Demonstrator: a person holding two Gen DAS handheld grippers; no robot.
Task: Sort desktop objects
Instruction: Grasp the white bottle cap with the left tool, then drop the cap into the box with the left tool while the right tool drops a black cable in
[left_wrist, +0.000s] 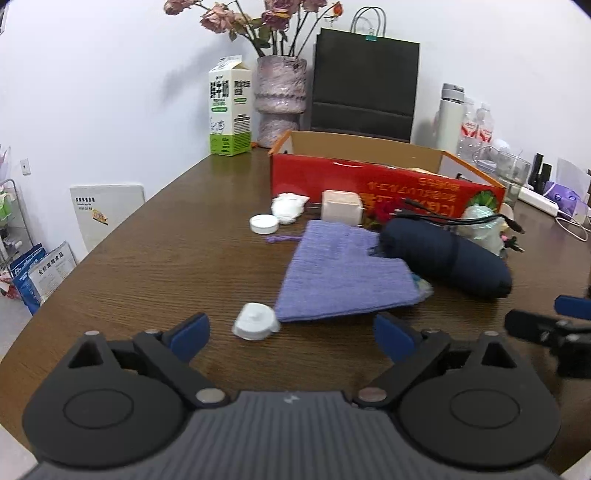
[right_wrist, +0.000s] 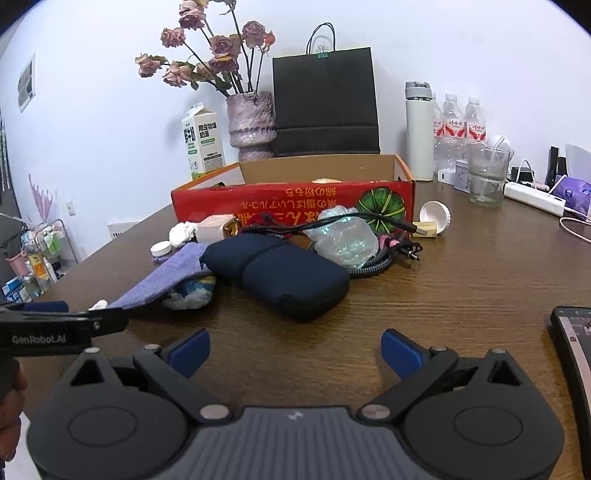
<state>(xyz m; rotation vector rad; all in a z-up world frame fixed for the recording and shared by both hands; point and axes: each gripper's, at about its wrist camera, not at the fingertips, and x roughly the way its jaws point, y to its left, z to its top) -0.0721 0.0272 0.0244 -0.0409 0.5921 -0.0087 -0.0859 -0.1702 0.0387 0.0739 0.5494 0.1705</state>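
Note:
A red cardboard box (left_wrist: 369, 181) (right_wrist: 295, 201) stands open on the brown table. In front of it lie a purple knitted cloth (left_wrist: 343, 280) (right_wrist: 166, 273), a dark blue pouch (left_wrist: 447, 254) (right_wrist: 280, 273), a white cap (left_wrist: 256, 321), a round white tin (left_wrist: 264, 223), crumpled tissue (left_wrist: 288, 206), a beige cube (left_wrist: 340, 206), black cables (right_wrist: 332, 225) and clear plastic wrap (right_wrist: 343, 236). My left gripper (left_wrist: 291, 336) is open and empty, just short of the cap and cloth. My right gripper (right_wrist: 295, 350) is open and empty, short of the pouch.
At the back stand a milk carton (left_wrist: 231, 110), a vase of dried roses (left_wrist: 282, 99), a black paper bag (left_wrist: 364, 85), a white flask (right_wrist: 419, 133), water bottles (right_wrist: 458, 125) and glasses (right_wrist: 485, 173). A phone (right_wrist: 576, 339) lies at the right edge.

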